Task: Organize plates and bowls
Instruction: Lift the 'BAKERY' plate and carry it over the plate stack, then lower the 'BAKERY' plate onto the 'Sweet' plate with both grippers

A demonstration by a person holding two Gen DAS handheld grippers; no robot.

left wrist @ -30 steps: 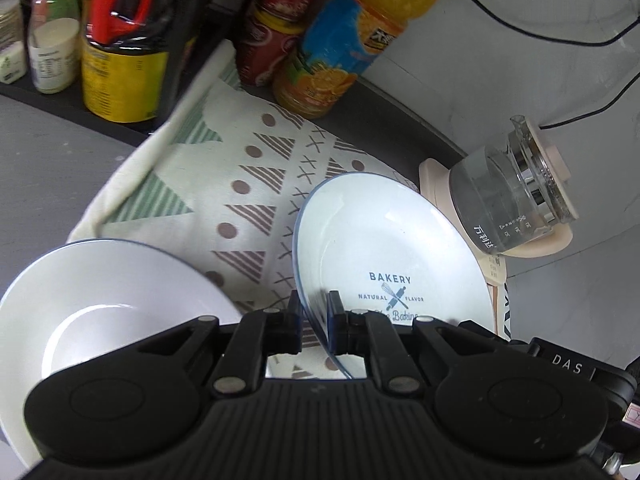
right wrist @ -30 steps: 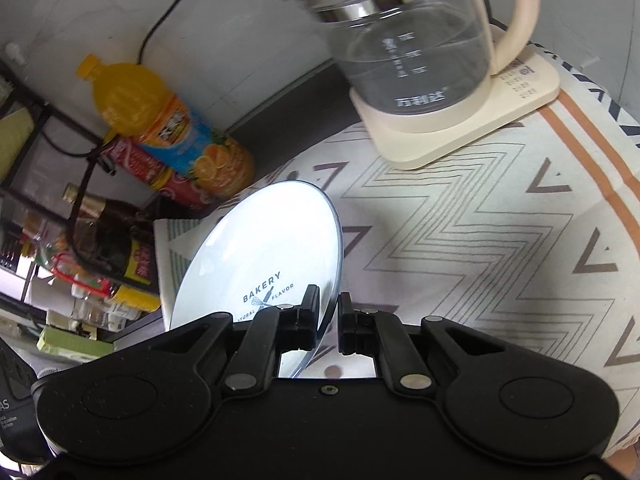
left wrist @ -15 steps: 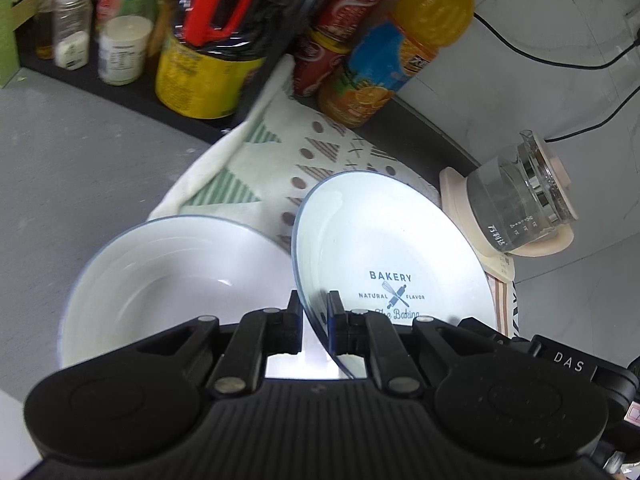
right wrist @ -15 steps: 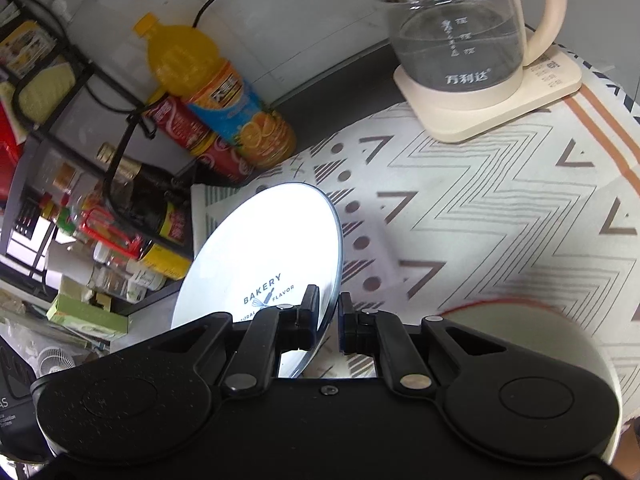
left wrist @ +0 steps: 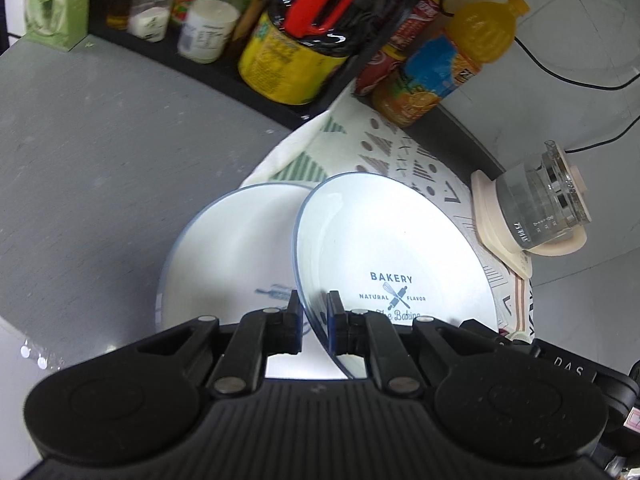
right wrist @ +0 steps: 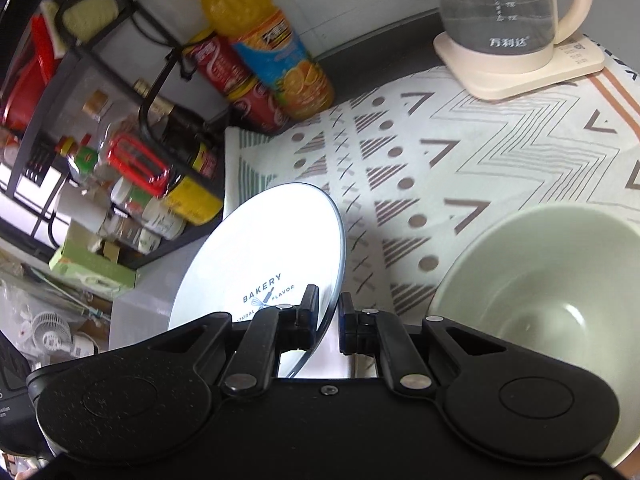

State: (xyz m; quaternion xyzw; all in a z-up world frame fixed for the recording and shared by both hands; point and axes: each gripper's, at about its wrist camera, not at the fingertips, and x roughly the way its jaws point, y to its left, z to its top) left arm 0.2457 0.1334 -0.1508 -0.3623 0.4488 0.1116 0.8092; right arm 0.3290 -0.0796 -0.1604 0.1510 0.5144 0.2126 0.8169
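A white plate printed BAKERY (left wrist: pixel 392 248) is carried tilted between both grippers. My left gripper (left wrist: pixel 313 312) is shut on its left rim. In the right wrist view my right gripper (right wrist: pixel 329 312) is shut on the opposite rim of the same plate (right wrist: pixel 264 248). Just under the held plate's left side, a second white plate with a blue print (left wrist: pixel 232 248) lies on the grey counter (left wrist: pixel 100 160). A pale green bowl (right wrist: pixel 540 292) stands on the patterned cloth (right wrist: pixel 460 152), to the right of my right gripper.
A glass kettle on a cream base (right wrist: pixel 516 40) stands at the far right of the cloth. An orange juice bottle (left wrist: pixel 444 68), red cans (right wrist: pixel 240 84) and a black rack of jars and bottles (left wrist: pixel 280 40) line the back wall. Cables run along the wall.
Both grippers have carried the held plate sideways away from the kettle. The second white plate now lies under its left side, and the green bowl has come into the right wrist view.
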